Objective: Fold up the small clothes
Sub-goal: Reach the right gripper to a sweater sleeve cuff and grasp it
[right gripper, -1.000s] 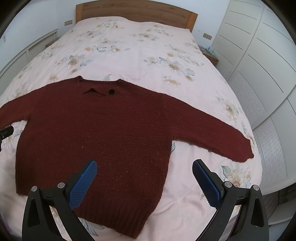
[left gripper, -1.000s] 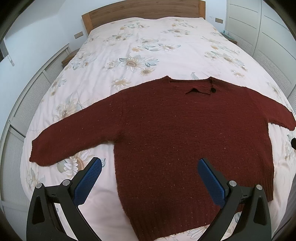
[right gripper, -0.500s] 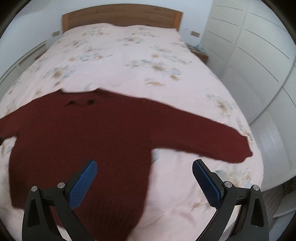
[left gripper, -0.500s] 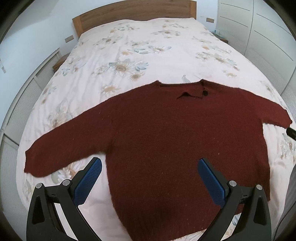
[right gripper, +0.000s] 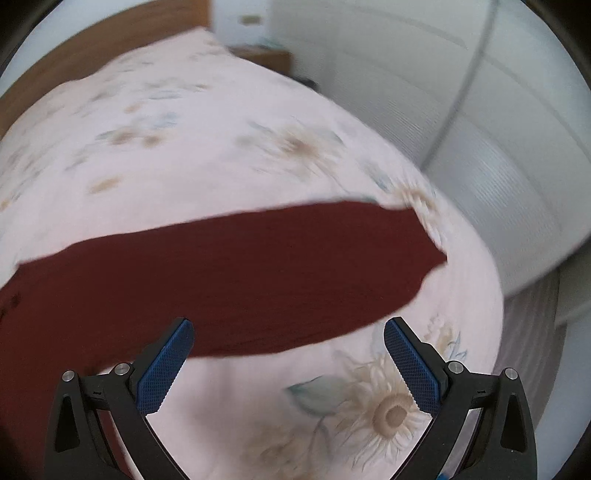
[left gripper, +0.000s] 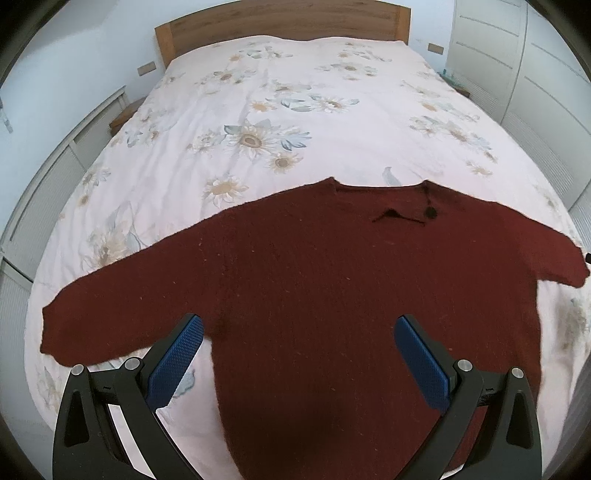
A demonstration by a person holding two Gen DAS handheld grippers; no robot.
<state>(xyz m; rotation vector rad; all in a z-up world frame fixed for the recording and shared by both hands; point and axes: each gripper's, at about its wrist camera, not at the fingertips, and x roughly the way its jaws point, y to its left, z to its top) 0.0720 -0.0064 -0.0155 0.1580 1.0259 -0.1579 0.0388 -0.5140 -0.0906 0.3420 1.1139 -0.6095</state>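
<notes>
The bed carries a dark red sweater spread flat near its foot, neckline toward the headboard, sleeves reaching out to either side. The sweater's right sleeve lies crosswise just ahead of the right gripper, cuff toward the wardrobe side; this view is blurred. The left gripper sits over the body beside the left sleeve. Both sets of jaws are spread wide, holding nothing. Judged from this, the right is nearer its sleeve.
</notes>
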